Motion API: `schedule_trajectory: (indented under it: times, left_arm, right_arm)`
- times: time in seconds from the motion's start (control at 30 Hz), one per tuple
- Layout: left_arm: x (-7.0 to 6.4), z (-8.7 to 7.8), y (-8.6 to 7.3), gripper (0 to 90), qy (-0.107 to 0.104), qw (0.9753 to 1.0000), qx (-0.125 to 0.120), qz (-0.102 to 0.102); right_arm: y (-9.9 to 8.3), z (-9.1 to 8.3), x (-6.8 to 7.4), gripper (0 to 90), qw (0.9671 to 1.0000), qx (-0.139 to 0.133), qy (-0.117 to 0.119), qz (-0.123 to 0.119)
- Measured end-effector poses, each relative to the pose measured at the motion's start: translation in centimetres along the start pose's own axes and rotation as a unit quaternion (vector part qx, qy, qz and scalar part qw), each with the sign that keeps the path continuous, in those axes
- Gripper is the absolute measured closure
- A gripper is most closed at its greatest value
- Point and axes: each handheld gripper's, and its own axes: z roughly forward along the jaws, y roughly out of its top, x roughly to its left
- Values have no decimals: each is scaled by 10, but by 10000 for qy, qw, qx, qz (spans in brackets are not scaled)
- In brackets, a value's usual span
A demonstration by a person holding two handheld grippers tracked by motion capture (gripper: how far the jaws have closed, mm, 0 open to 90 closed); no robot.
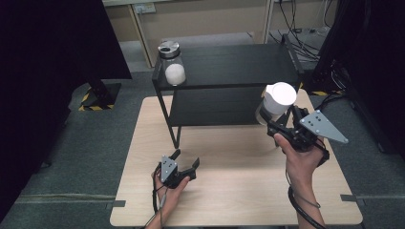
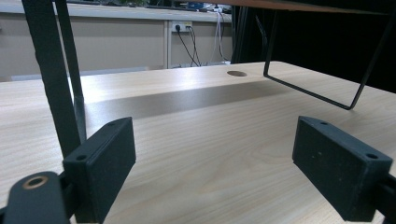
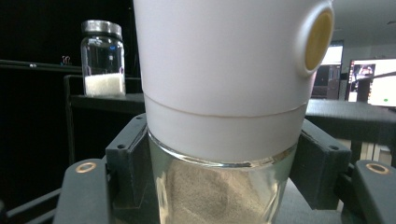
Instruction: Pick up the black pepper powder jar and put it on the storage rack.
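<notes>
High view, right gripper: the right gripper (image 1: 277, 125) is gripping a glass jar with a white lid (image 1: 276, 101), holding it lifted above the right side of the wooden table (image 1: 229, 195), just in front of the black shelf unit (image 1: 229, 67).
High view, jar position: the held jar is hanging near the right end of the shelf's lower level, clear of the tabletop.
High view, left gripper: the left gripper (image 1: 187, 162) is sitting low over the table near its front left, jaws spread apart and holding nothing.
High view, second jar: a glass jar with a metal lid (image 1: 171, 63), holding something white, is standing on the shelf's top level at its left end.

Left gripper view, jaws: both black jaws are standing wide apart with bare wood grain between them.
Left gripper view, surroundings: a black shelf leg (image 2: 56, 79) is rising at the left; a thin wire foot (image 2: 317, 93) is resting on the table at the right.

Right gripper view, grip: the jaws are pressing on either side of the jar's glass body just under the white lid (image 3: 224, 60); a sandy brown powder (image 3: 210, 196) is showing inside.
Right gripper view, background: the metal-lidded jar (image 3: 102, 58) is standing upright on the shelf, well apart to the left.
</notes>
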Motion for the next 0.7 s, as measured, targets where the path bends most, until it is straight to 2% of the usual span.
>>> schedule_trajectory:
  times: [0.7]
  left_arm:
    - [-1,0,0,123,4,10000,6,6]
  right_arm:
    - [28,15,2,310,9999,-127,-86,26]
